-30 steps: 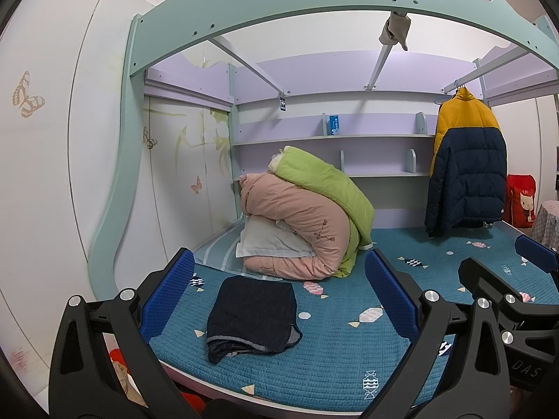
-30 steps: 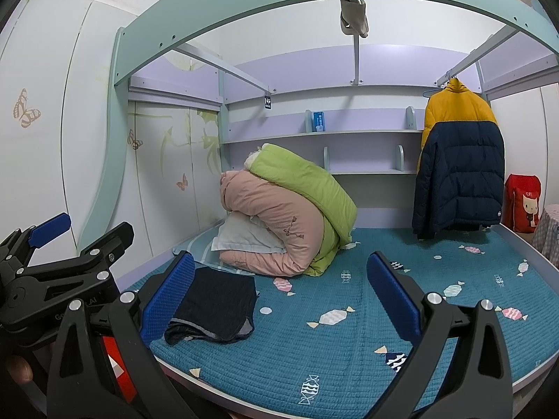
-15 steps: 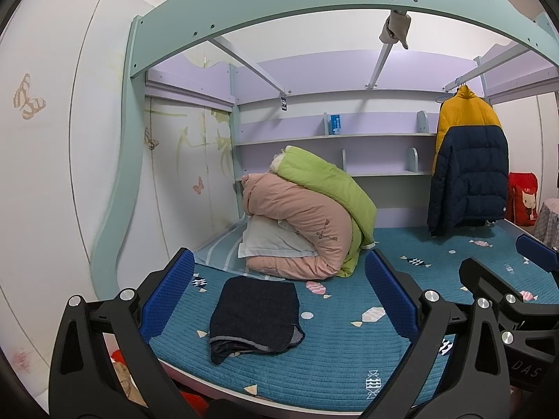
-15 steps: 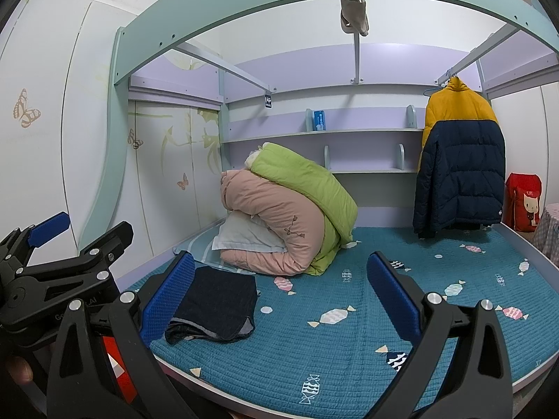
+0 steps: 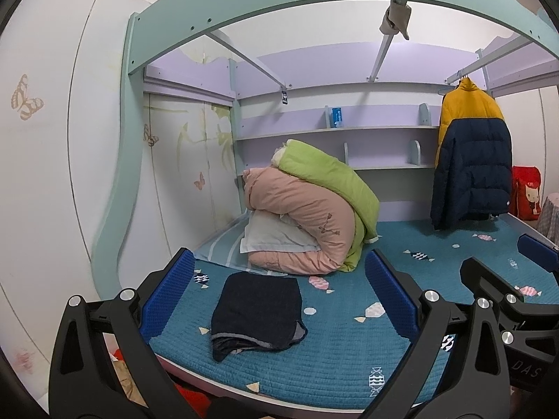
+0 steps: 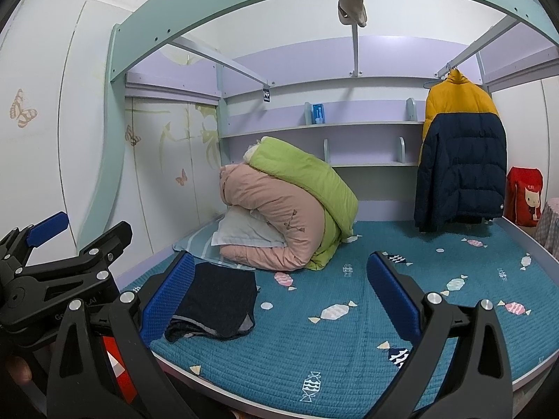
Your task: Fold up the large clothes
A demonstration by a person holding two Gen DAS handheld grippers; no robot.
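Observation:
A dark navy garment (image 5: 256, 309) lies folded in a flat rectangle near the front left of the teal bed cover (image 5: 332, 359); it also shows in the right wrist view (image 6: 216, 302). My left gripper (image 5: 279, 289) is open and empty, held back from the bed's front edge with the garment between its blue pads. My right gripper (image 6: 279, 288) is open and empty, to the right of the garment. The left gripper also shows at the left edge of the right wrist view (image 6: 52, 272).
A rolled pink and green duvet (image 5: 307, 216) with a pillow (image 5: 276, 237) sits at the back left. A yellow and navy puffer jacket (image 5: 471, 153) hangs at the right. A teal arch frame (image 5: 279, 3) spans overhead. A red bag (image 5: 527, 192) stands far right.
Both views have drifted very slightly; the garment and bedding sit a touch lower and to the right in the left wrist view. Both grippers stay open and nothing was taken or let go.

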